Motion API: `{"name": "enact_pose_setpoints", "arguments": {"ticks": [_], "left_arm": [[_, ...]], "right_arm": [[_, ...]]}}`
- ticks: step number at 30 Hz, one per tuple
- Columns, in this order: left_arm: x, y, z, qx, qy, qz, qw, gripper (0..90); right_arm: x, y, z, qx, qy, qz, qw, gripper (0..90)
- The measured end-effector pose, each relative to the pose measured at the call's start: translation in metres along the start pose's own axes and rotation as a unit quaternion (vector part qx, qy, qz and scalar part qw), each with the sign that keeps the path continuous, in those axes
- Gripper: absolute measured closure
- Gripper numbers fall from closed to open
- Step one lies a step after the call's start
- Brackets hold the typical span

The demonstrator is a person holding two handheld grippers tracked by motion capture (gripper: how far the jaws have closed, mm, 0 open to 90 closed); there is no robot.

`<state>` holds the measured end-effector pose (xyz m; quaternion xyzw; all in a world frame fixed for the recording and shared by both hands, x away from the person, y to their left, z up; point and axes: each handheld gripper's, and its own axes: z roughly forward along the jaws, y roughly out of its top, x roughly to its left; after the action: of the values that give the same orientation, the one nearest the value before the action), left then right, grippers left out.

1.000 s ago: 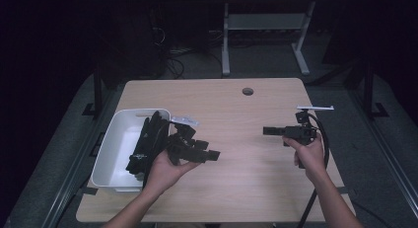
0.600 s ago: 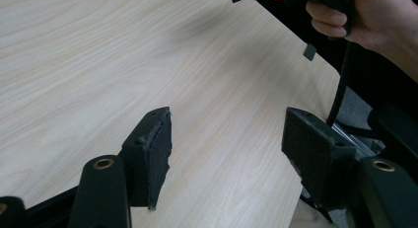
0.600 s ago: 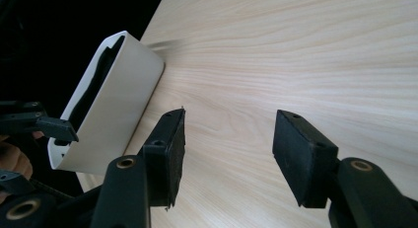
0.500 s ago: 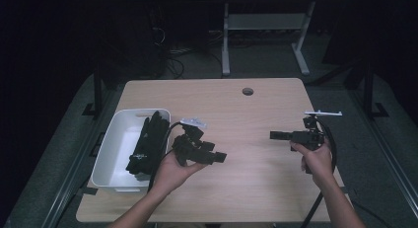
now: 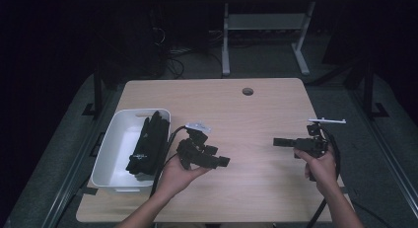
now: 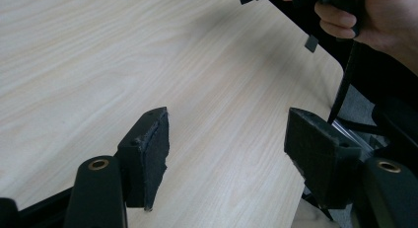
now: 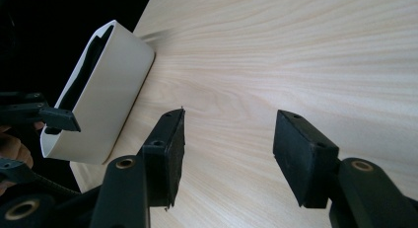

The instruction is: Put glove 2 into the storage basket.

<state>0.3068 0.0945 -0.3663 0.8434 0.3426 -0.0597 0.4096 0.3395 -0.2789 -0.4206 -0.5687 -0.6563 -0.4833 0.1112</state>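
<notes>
Over the table's middle-left, a hand holds my left gripper point(image 5: 224, 162) with its jaws pointing right. In the left gripper view my left gripper point(image 6: 229, 124) is open over bare wood; its jaws have just been opening a little, with nothing between them. Near the table's right edge, a hand holds my right gripper point(image 5: 277, 141) with its jaws pointing left. In the right gripper view my right gripper point(image 7: 231, 122) is open, nothing between its pads. A white bin point(image 5: 111, 154) at the left holds a black cloth point(image 5: 148, 144) draped against its right rim.
The wooden table point(image 5: 246, 119) has a round cable hole point(image 5: 248, 91) near its far edge. The white bin point(image 7: 106, 99) lies ahead and left of the right gripper's jaws. The other hand point(image 6: 355, 20) is at the top right of the left gripper view. Dark floor and a desk frame lie beyond.
The right hand has drifted toward the table's right edge and a bit nearer the person, gripper still pointing left. The left hand has barely shifted.
</notes>
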Motion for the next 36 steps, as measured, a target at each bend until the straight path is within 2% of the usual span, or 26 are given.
{"name": "enact_pose_setpoints", "arguments": {"ticks": [14,21,36], "left_arm": [[-0.003,-0.008,0.010,-0.007,-0.008,0.001,0.9999,33.0],[-0.005,-0.013,0.015,-0.002,-0.007,0.003,1.0000,32.3],[-0.005,-0.026,0.025,0.004,-0.022,-0.004,0.9997,31.6]], "right_arm": [[-0.011,-0.016,-0.012,-0.005,-0.008,0.005,0.9999,44.6],[-0.012,-0.022,-0.012,0.004,-0.012,0.002,0.9999,43.5],[-0.017,-0.034,-0.013,0.009,-0.015,-0.002,0.9998,42.3]]}}
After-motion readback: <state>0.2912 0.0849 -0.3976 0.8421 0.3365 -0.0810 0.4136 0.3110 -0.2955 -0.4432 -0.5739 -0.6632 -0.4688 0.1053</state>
